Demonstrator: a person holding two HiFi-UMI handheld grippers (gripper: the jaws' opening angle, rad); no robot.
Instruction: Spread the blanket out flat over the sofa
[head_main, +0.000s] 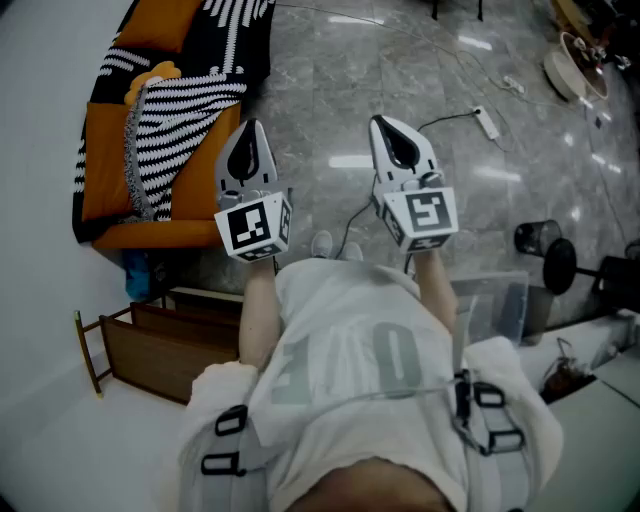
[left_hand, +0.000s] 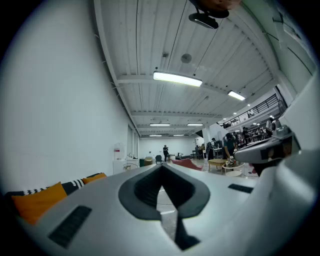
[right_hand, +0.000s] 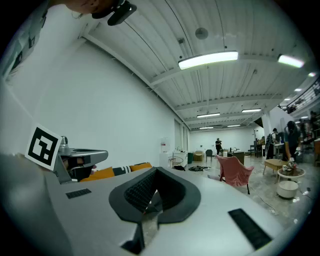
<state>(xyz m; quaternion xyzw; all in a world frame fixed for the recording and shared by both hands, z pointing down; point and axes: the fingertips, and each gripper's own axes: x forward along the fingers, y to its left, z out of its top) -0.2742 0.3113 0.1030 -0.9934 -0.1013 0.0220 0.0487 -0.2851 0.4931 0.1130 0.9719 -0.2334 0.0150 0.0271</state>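
Orange sofa (head_main: 108, 175) along the left wall, with the striped black-and-white blanket (head_main: 190, 120) rumpled over its seat. Left gripper (head_main: 247, 135) in the air near the sofa's front edge, jaws pressed together, empty. Right gripper (head_main: 388, 128) is the same, over the grey floor (head_main: 330, 70).

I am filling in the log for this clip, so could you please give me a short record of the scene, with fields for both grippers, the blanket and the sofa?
left gripper: shut, empty, held level in front of the person
right gripper: shut, empty, level, beside the left one
blanket: black-and-white striped, rumpled on the sofa, not yet spread flat
sofa: orange, against the white wall, left of the grippers, orange patches uncovered
contact: neither gripper touches the blanket
floor: grey, glossy, with a power strip lying ahead
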